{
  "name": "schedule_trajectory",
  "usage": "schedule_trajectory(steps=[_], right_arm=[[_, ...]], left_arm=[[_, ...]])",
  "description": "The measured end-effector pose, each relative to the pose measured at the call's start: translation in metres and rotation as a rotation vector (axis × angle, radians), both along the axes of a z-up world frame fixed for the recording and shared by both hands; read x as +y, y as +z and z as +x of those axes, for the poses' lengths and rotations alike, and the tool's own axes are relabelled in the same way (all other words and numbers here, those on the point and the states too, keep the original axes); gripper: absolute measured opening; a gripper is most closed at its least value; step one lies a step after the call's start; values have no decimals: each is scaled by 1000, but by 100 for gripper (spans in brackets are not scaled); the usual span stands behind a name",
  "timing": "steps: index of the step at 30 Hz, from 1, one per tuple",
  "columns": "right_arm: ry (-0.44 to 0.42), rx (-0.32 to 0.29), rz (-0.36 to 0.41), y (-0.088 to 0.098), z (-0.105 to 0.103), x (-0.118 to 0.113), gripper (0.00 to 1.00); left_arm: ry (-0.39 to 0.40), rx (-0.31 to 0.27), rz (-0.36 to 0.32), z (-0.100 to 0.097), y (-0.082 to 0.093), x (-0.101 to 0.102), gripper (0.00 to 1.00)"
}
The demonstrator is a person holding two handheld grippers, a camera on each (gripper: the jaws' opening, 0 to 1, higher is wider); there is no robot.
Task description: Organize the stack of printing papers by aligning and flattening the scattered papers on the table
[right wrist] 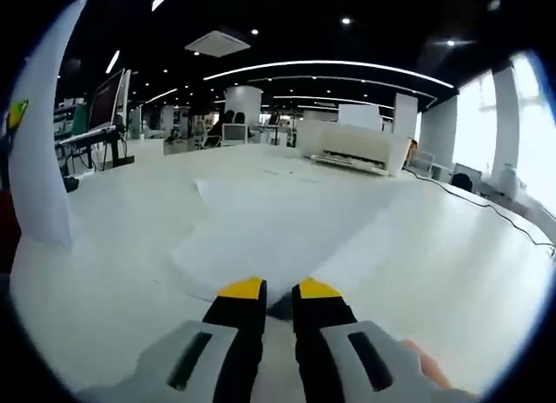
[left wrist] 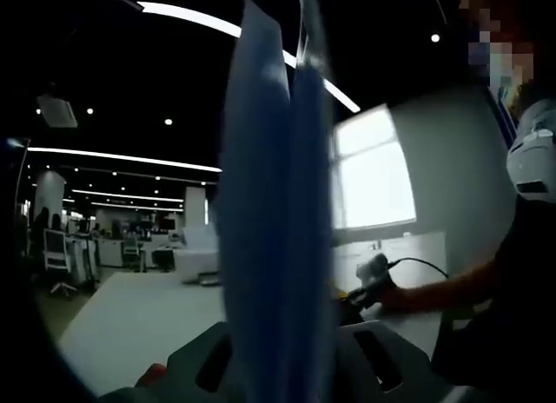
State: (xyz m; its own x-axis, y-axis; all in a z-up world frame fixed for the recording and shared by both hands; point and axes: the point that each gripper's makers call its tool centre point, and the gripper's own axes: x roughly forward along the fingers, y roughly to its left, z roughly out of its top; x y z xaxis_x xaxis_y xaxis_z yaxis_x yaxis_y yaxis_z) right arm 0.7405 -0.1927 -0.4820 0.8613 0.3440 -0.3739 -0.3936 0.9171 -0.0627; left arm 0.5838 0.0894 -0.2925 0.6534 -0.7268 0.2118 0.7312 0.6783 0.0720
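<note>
White office table (right wrist: 434,273); left jaws clamp upright papers (left wrist: 274,212), right jaws nearly closed.

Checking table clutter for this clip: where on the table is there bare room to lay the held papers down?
In the right gripper view, the white table lies bare to the right of the right gripper, up to a thin cable. Loose sheets cover the middle ahead of it. The upright paper stack in the left gripper crowds the left side.
</note>
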Motion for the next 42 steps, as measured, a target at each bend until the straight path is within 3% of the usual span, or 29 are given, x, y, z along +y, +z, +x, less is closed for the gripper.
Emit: schedule_trajectory(steps=[10,19,26,33,42], right_arm=[[-7,12,13,-1,0,-2,0],[-13,17,30,-1,0,-5,0],[-13,-1,91,9,-3,-6,0],[17,1,120,39,-5,-9,0],[46,-90,3,96,-5,-19,0]], left_arm=[[1,-2,3,0,1,1,6],[2,-5,3,0,2,1,6],[4,-8,3,0,4,2,6],[17,-15,13,-1,8,5,6],[24,-14,10,1,7,5,6]])
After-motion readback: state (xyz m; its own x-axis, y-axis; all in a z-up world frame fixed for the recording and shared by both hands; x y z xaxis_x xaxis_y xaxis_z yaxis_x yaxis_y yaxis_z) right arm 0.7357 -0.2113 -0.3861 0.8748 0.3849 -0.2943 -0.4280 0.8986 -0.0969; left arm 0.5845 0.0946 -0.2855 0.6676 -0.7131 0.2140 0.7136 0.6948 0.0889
